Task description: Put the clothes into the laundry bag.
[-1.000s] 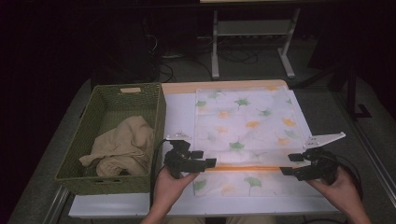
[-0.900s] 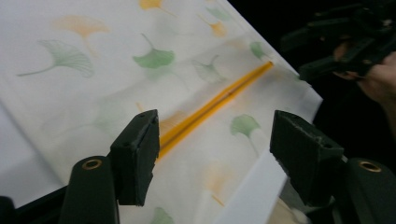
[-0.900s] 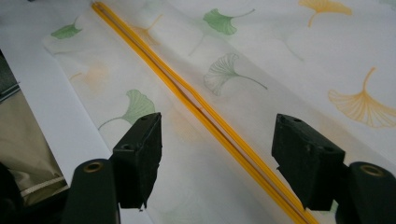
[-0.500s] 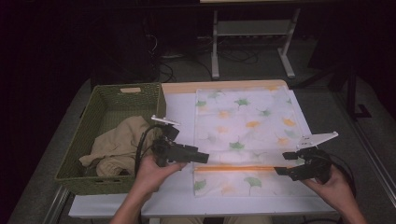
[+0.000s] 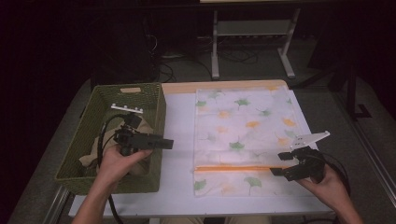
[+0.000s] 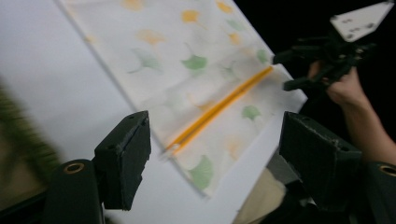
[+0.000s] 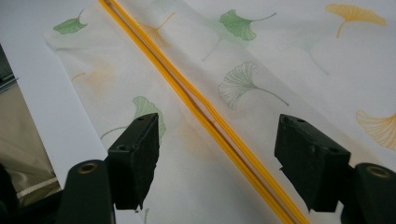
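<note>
A thin white cloth printed with green and orange ginkgo leaves (image 5: 245, 135) lies flat on the white table top (image 5: 180, 135), right of centre, its near strip folded back along a straight orange hem band (image 5: 233, 168) that runs left to right across it. The right gripper (image 5: 280, 164) hovers at the right near edge of this cloth, just beside the right end of the orange band, held in the person's right hand (image 5: 327, 184); in the right gripper view its two black jaws stand wide apart with nothing between them, the orange band (image 7: 205, 112) passing diagonally beneath the gap. The left gripper (image 5: 166, 143) is held in the person's left hand (image 5: 116, 161) over the near right part of a green woven rectangular basket (image 5: 91, 121) that sits at the left of the table, its jaws pointing right across the basket's right wall. In the left gripper view its jaws are likewise wide apart and empty, looking across bare table toward the cloth (image 6: 187, 70) and the right gripper (image 6: 292, 70) farther off. A crumpled beige cloth (image 5: 93, 156) lies inside the basket under the left hand. The left gripper is well apart from the printed cloth.
</note>
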Tool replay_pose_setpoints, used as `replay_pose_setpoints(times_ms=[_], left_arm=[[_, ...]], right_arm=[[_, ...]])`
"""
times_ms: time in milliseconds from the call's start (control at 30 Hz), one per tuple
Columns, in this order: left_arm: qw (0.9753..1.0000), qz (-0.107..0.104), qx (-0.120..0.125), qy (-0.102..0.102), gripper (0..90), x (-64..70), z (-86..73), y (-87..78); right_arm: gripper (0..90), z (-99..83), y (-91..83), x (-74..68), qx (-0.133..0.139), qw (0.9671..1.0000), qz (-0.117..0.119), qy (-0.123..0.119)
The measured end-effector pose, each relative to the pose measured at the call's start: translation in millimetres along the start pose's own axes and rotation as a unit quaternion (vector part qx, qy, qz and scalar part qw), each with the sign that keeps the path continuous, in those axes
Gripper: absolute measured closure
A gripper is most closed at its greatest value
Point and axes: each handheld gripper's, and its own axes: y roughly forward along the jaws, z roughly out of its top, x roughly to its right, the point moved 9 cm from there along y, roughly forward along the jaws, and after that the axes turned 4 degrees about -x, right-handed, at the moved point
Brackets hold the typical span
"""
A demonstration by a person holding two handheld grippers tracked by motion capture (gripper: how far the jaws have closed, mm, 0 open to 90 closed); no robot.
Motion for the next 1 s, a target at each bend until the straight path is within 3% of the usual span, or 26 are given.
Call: replay_pose_setpoints(times_ms=[200, 267, 533, 600, 667, 733, 867, 1000], left_arm=[[0.9982, 0.059, -0.003, -0.011, 25.0, -29.9, -6.4, -21.4], [0.9976, 0.067, -0.001, -0.019, 24.6, -39.3, -9.0, -27.2], [0.9906, 0.13, -0.004, -0.043, 23.6, -76.4, -23.2, -47.1], [0.9869, 0.155, -0.007, -0.044, 23.5, -85.5, -26.4, -51.2], [0.9792, 0.196, -0.017, -0.049, 22.3, -96.0, -30.6, -54.4], [0.9739, 0.219, -0.033, -0.049, 22.4, -103.4, -35.9, -54.7], [0.9699, 0.227, -0.065, -0.06, 22.4, -109.8, -46.2, -49.8], [0.9683, 0.217, -0.098, -0.076, 21.8, -114.9, -55.8, -42.6]], right_arm=[[30.2, -0.5, -3.1, -0.1, 0.003, 1.0, -0.001, 0.002], [30.2, -0.9, -3.0, -0.4, 0.001, 1.0, -0.001, 0.001], [30.1, 1.5, -0.9, 0.1, 0.0, 1.0, 0.002, -0.001], [30.2, 1.6, 0.5, 0.9, -0.001, 1.0, 0.002, -0.003], [30.1, 1.3, 1.9, 0.6, -0.005, 1.0, 0.004, -0.001], [30.1, 1.3, 3.0, 0.2, -0.007, 1.0, 0.005, -0.003], [29.8, 2.8, 3.8, -1.4, -0.007, 1.0, 0.006, -0.004], [29.5, 5.5, 4.5, -1.3, -0.006, 0.9999, 0.004, -0.011]])
